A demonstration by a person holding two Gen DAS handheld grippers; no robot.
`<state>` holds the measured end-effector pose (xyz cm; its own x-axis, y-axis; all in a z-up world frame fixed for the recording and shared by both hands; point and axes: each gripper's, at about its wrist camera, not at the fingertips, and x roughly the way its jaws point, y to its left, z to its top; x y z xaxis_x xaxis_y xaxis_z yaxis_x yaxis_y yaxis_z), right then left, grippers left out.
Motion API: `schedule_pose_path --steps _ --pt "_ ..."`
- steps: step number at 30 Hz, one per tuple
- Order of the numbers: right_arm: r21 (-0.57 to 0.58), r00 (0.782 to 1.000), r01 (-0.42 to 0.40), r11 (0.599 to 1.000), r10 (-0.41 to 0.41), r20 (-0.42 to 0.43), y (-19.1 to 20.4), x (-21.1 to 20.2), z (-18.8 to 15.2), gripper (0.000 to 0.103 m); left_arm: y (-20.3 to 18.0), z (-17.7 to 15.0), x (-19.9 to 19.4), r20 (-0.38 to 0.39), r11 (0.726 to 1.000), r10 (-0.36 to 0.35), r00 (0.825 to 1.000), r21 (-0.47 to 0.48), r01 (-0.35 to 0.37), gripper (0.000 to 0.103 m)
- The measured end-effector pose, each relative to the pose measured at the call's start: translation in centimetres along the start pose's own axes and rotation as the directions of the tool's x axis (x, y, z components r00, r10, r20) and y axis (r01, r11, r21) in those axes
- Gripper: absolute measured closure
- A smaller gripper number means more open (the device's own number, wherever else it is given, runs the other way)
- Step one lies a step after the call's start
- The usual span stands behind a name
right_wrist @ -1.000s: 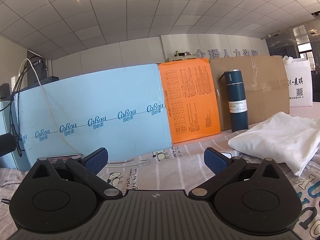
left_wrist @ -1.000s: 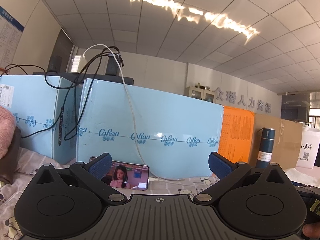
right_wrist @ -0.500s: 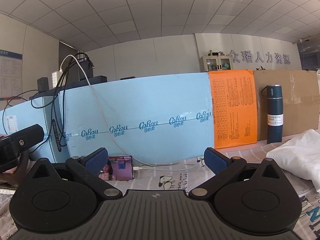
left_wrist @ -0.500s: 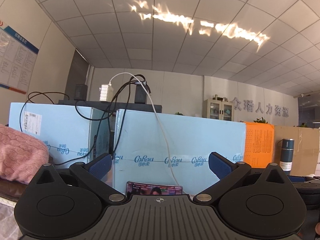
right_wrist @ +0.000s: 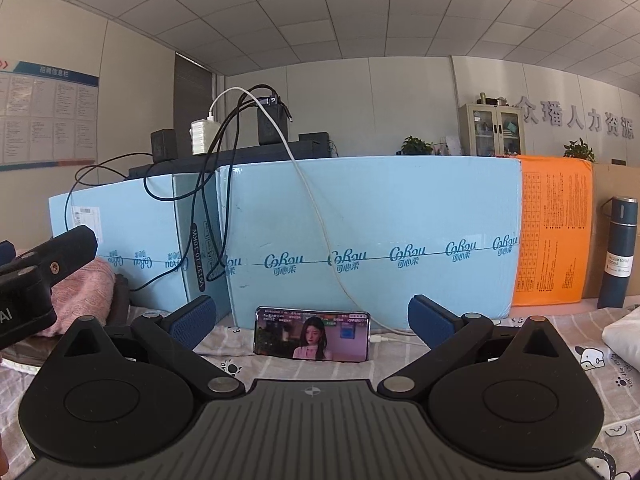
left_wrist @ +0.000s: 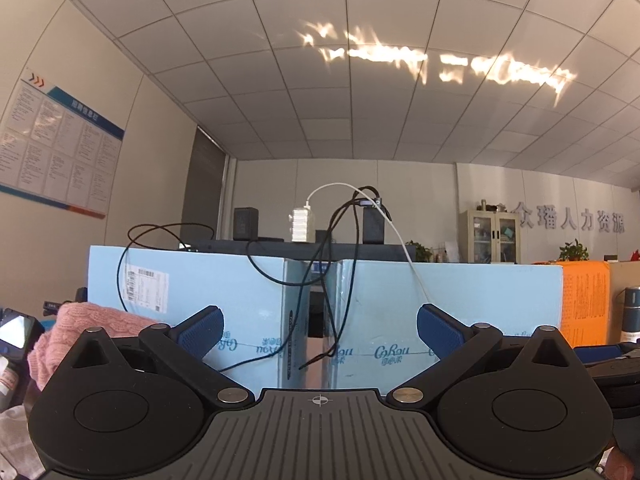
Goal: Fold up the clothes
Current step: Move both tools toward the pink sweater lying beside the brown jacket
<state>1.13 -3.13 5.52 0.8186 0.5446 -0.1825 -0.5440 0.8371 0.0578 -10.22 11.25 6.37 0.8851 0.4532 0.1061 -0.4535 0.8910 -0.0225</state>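
Left wrist view, left gripper [left_wrist: 319, 333] level, fingers spread, empty

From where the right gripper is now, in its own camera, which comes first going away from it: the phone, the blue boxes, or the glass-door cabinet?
1. Phone: nearest the right gripper, propped on the bedsheet straight ahead.
2. Blue boxes: just behind the phone, standing like a wall.
3. Cabinet: farthest, at the back wall, upper right.

Bunched pink knit garment [left_wrist: 92, 320], far left
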Motion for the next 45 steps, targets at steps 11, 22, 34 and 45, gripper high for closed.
schedule_pose_path --steps 11,22,34,45 --pt "-0.076 0.987 -0.161 0.984 0.159 -0.026 7.2 4.6 0.6 0.0 7.1 0.0 1.5 -0.03 0.988 0.155 0.988 -0.006 -0.155 0.0" --pt "0.014 0.942 -0.32 0.947 0.32 -0.103 13.1 10.2 1.4 0.0 15.6 1.5 3.1 0.011 0.915 0.387 0.922 -0.127 -0.383 0.0" --pt "0.103 0.887 -0.435 0.895 0.445 -0.122 15.2 15.5 2.6 0.0 24.0 -3.6 5.8 -0.002 0.827 0.372 0.928 -0.453 -0.332 0.0" --pt "0.387 0.747 -0.541 0.747 0.638 -0.188 16.1 23.3 -0.6 0.0 29.8 -8.1 3.9 0.07 0.658 0.209 0.975 -0.748 -0.088 0.0"
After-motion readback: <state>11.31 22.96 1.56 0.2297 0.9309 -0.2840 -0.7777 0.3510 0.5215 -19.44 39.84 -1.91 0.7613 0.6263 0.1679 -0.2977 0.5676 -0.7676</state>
